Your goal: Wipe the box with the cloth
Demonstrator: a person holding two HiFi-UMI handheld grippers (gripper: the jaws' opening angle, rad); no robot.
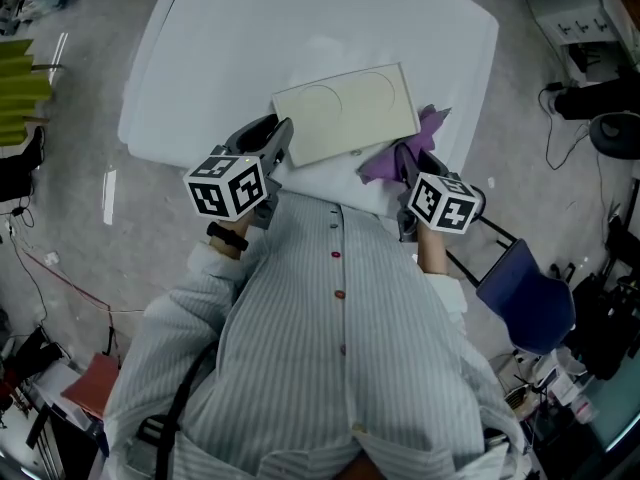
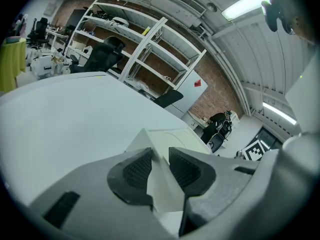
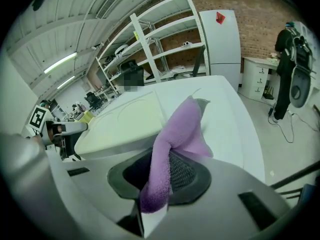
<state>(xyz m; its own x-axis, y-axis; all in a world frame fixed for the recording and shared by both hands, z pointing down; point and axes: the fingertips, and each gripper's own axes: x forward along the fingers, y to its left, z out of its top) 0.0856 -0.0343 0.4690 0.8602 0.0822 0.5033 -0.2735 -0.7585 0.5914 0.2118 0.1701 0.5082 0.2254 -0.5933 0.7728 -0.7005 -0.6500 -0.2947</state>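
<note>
A flat pale cream box (image 1: 345, 113) lies near the front edge of the white table (image 1: 300, 38). My left gripper (image 1: 270, 148) is shut on the box's near left corner (image 2: 160, 176), which sits pinched between the black pads (image 2: 137, 171). A purple cloth (image 1: 405, 148) lies at the box's right side. My right gripper (image 1: 408, 158) is shut on the cloth (image 3: 175, 144), which droops out between its jaws beside the box (image 3: 125, 124).
The white table's front edge (image 1: 330, 193) is close to the person's striped shirt. A blue chair (image 1: 525, 298) stands at the right. Cables and gear lie on the floor at both sides. Shelving (image 2: 145, 49) stands far behind the table.
</note>
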